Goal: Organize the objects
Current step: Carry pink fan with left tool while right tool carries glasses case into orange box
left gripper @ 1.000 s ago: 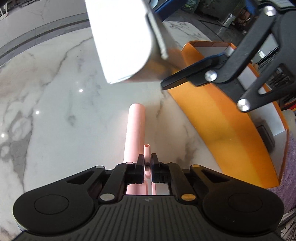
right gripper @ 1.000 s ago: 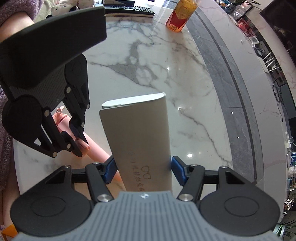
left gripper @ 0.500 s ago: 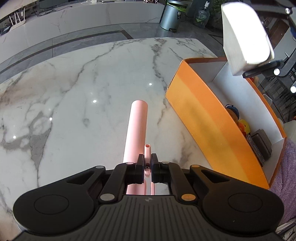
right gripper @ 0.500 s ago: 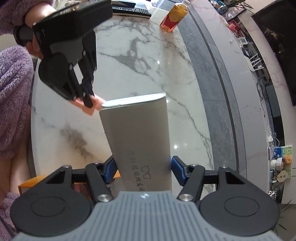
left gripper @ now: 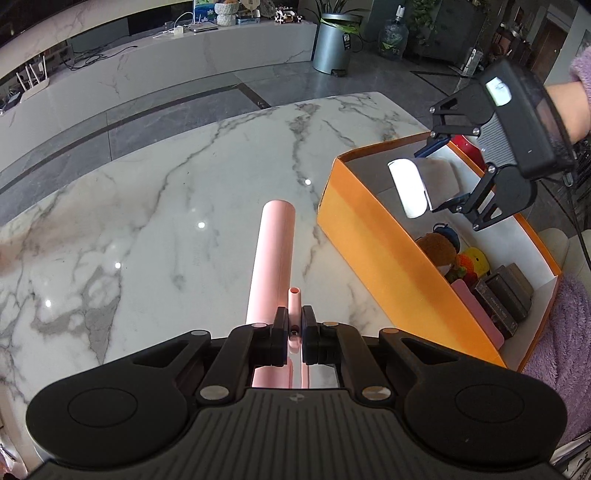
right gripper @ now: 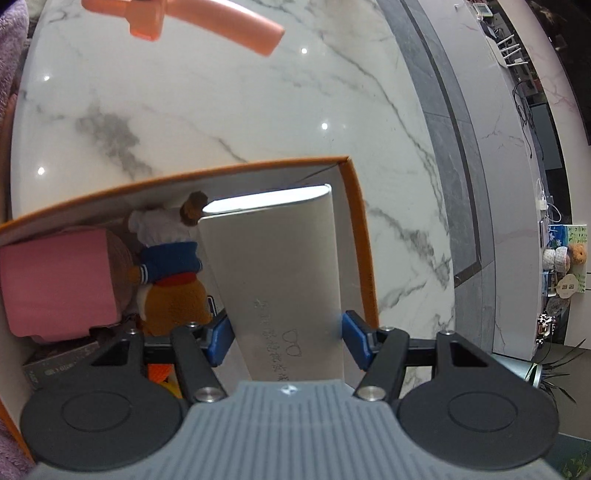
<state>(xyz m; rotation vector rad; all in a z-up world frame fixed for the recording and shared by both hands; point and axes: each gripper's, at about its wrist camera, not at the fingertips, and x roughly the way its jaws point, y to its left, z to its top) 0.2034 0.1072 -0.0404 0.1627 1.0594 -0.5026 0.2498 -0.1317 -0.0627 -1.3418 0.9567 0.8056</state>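
My right gripper (right gripper: pixel 286 338) is shut on a silver-grey glasses case (right gripper: pixel 280 266) and holds it over the far end of the open orange box (right gripper: pixel 354 206); it also shows in the left wrist view (left gripper: pixel 424 182). My left gripper (left gripper: pixel 294 332) is shut on a thin tab of a pink tube-shaped object (left gripper: pixel 275 251), held above the white marble table (left gripper: pixel 147 221), left of the orange box (left gripper: pixel 376 251). The pink object shows at the top of the right wrist view (right gripper: pixel 221 18).
The box holds a plush bear in blue and white (right gripper: pixel 170 273), a pink item (right gripper: pixel 55 280), a yellow plush (left gripper: pixel 471 260) and dark books (left gripper: pixel 502 299). Grey floor and a white marble counter (left gripper: pixel 184 62) lie beyond the table.
My right gripper has carried the glasses case from above the table, near the left gripper, to over the orange box. My left gripper has risen with the pink object still held.
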